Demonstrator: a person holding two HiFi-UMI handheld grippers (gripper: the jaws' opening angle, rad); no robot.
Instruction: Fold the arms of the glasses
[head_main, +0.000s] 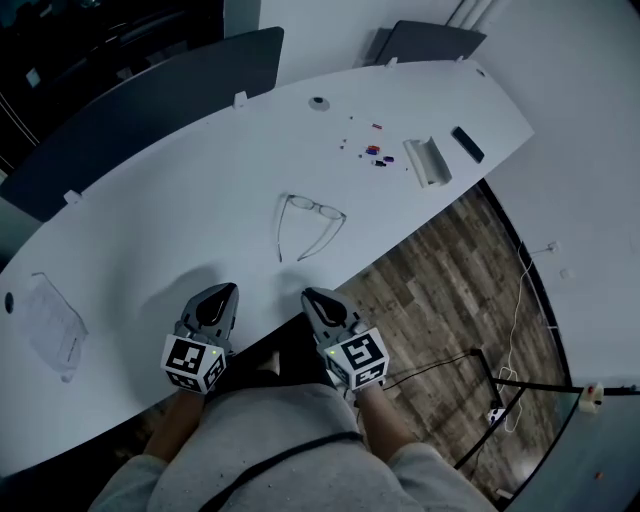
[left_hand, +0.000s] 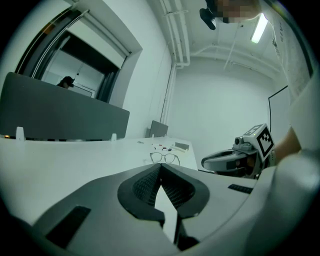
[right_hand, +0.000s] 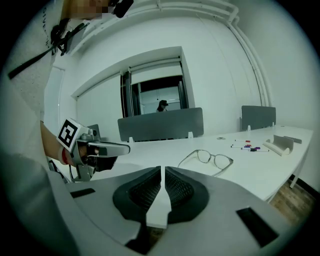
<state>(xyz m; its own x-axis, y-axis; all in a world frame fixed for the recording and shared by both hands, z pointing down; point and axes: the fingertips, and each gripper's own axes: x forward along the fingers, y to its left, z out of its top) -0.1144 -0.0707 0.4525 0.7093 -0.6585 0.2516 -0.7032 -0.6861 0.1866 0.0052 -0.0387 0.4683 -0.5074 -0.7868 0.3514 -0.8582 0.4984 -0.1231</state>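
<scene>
At the near edge of the table, with left gripper and right gripper both pressed together and empty, spread the jaws before reaching to the glasses lying arms-open mid-table, then brace the frame and swing one arm inward.

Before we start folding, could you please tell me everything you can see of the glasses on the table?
The glasses have a thin, pale frame that looks like clear plastic, with two roundish lenses and a slim bridge. Both arms are unfolded, pointing back toward the person and drawing closer together at their tips. The glasses sit upright on the white table, near its front edge, with the lenses facing away. Only the table touches them.
</scene>
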